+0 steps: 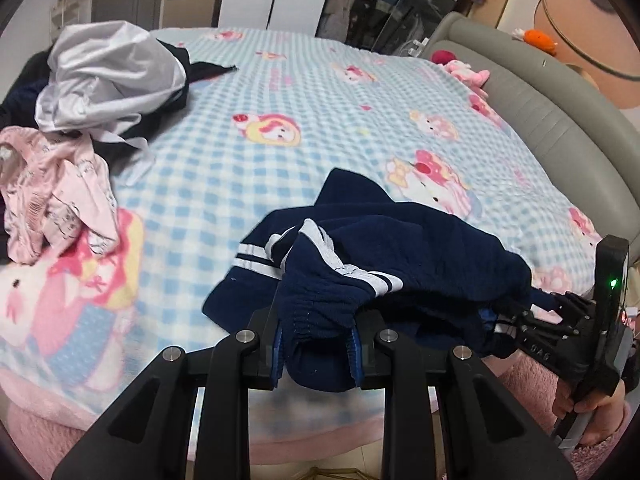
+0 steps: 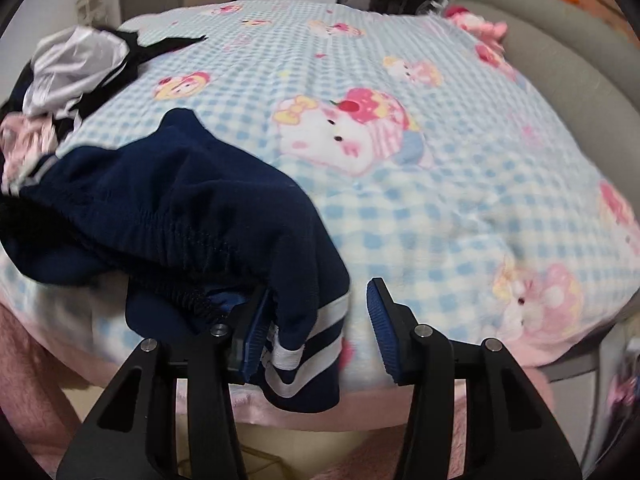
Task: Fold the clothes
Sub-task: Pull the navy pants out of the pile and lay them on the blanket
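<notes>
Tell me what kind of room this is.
Most likely a child's bedroom: a bed with a checked cartoon blanket and a padded grey headboard, plush toys beside it, and loose clothes piled on the cover.

One bed point(image 1: 304, 92), covered by one blue-checked blanket point(image 2: 440, 216) printed with cartoon cats. One navy garment point(image 1: 400, 256) with white stripes lies at the near edge. At the far left sits one heap of clothes: one grey-white piece point(image 1: 108, 72), one pink printed piece point(image 1: 56, 188), and dark cloth point(image 1: 176, 80) underneath, which may be one item or two, since the folds hide the seams. Two tools: the left tool point(image 1: 318, 354) and the right tool point(image 2: 316, 328). One hand point(image 1: 592, 412) shows at the right edge. Two pink plush toys point(image 1: 466, 70) rest by the one grey headboard point(image 1: 560, 120).
</notes>
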Available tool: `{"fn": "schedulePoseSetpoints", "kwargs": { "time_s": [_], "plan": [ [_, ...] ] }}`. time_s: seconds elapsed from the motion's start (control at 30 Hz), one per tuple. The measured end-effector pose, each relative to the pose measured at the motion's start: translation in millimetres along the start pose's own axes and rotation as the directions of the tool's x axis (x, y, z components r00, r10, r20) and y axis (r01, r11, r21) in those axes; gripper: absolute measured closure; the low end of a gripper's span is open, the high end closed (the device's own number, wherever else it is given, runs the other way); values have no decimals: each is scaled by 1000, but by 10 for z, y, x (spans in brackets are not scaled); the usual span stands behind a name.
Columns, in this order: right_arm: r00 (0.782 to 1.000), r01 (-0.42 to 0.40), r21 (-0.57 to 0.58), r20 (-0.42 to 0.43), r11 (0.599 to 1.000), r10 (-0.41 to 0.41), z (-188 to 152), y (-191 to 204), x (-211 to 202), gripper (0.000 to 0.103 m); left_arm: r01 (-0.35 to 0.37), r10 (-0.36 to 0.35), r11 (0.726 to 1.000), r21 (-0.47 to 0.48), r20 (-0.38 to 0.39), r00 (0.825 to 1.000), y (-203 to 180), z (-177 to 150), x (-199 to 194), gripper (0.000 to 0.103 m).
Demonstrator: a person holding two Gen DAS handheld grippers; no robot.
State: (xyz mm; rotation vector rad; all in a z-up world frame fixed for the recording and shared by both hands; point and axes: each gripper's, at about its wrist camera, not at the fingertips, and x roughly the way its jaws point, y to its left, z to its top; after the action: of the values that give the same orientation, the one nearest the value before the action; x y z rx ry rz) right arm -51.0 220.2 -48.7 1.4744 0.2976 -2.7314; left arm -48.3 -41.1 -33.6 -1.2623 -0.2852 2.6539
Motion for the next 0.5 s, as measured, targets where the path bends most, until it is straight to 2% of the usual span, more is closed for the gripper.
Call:
{"fn": "schedulePoseSetpoints", "kwargs": {
  "time_s": [0.03, 0.1, 0.13, 0.2, 0.27, 0.3, 0.4, 0.43, 0.5],
  "plan": [
    [1000, -15, -9, 4, 1000, 15, 23, -8, -2, 54, -2, 2, 1000, -6, 4, 1000, 22, 4, -14, 75],
    [993, -118, -8, 0, 993, 118, 29, -32, 14, 54, 7, -7, 1000, -20, -8, 1000, 46, -14, 31, 73],
    [982, -190, 12, -18, 982, 190, 19, -53, 49, 54, 12, -13, 1000, -26, -25, 1000, 52, -30, 74, 73],
    [964, -251, 44, -76, 967, 253, -42, -77, 188, 54, 23, -25, 999, -38, -57, 998, 64, -62, 160, 70],
    [941, -304, 78, -133, 950, 312, -105, -101, 330, 53, -6, 6, 1000, -2, -99, 995, -2, -136, 311, 70],
    [946, -281, 72, -145, 957, 288, -136, -115, 368, 54, -29, 31, 999, 19, -115, 993, -43, -173, 370, 71],
    [959, -240, 62, -140, 969, 246, -121, -209, 386, 72, -97, 108, 991, 88, -123, 986, -147, -100, 488, 77],
    [972, -200, 37, -119, 979, 203, -40, -243, 356, 83, -92, 102, 992, 90, -113, 988, -159, 40, 492, 77],
    [991, -124, -9, -56, 992, 124, 230, -338, 260, 89, -84, 91, 991, 100, -69, 993, -218, 399, 452, 77]
  ]
}}
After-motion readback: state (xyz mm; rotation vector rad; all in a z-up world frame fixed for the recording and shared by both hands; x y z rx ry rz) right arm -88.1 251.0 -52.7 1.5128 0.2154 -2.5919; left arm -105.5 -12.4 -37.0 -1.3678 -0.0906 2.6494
